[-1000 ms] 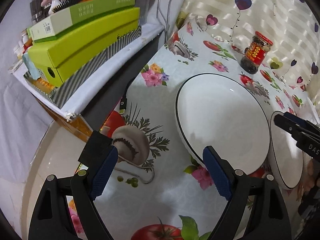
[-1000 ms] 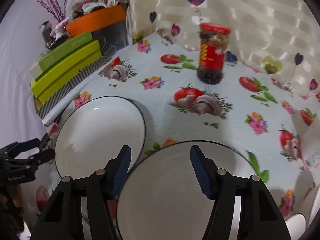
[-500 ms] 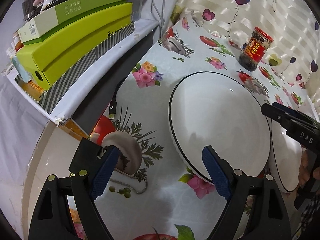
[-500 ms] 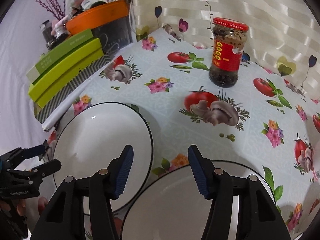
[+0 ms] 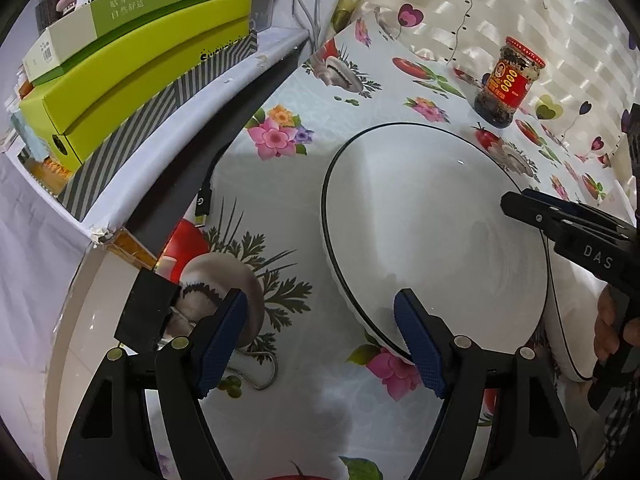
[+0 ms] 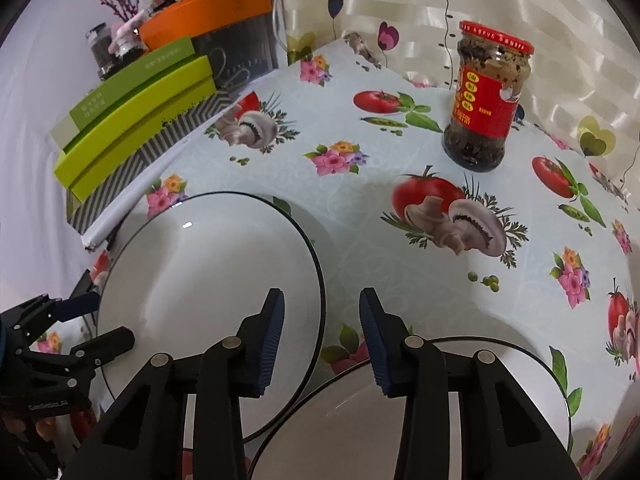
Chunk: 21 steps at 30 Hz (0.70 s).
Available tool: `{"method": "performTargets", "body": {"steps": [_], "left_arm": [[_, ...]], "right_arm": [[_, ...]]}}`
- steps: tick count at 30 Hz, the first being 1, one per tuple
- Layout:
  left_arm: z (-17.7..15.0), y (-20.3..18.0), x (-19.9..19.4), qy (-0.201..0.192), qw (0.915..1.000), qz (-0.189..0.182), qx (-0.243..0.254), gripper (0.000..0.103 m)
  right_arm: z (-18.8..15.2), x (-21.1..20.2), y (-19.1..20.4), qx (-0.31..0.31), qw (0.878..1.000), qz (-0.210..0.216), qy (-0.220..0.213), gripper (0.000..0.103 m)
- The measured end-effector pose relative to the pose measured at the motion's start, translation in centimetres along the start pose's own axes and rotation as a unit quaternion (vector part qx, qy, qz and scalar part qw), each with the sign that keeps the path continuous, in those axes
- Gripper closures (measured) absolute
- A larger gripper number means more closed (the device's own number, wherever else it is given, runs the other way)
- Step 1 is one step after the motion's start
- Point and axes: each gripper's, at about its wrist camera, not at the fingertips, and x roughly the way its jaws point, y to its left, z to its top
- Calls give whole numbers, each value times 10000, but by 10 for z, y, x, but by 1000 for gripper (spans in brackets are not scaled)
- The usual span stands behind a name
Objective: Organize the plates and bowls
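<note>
My left gripper [image 5: 320,344] hangs over the near rim of the left plate [image 5: 432,216], jaws wide but just now narrowing a little. One blue pad [image 5: 416,344] sits right at the plate's near edge, the other out over the printed tablecloth [image 5: 280,184] beside a mushroom motif. Whether that pad touches the rim I cannot tell; nothing is pinched, so this hand is released.

My right gripper [image 6: 322,336] points down at the gap between the two dishes, and its jaws have just been closing. They stand partly apart, empty, with tablecloth showing between the pads. One pad lies over the right edge of the left plate; the other is above the far rim of the right plate [image 6: 400,428], which fills the bottom of that view.

Both white, black-rimmed plates lie flat on the table, side by side, near each other but apart. The jar [image 6: 486,96] with the red lid and label stands upright farther back, well apart from them. To the left, the green boxes [image 5: 132,76] are stacked on a striped box on the neighbouring shelf, and a black cable plug [image 5: 203,210] rests at the table's edge.
</note>
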Motion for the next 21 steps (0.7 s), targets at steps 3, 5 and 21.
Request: {"method": "performTargets", "body": {"steps": [3, 5, 21], "left_arm": [[0, 0, 1, -33, 10000, 60, 16, 27], [0, -1, 1, -56, 10000, 67, 30, 27], [3, -6, 2, -105, 9999, 96, -2, 43]], "right_arm": [[-1, 2, 0, 12, 10000, 34, 14, 72], [0, 4, 0, 18, 10000, 86, 40, 74], [4, 10, 7, 15, 9995, -71, 313, 84]]}}
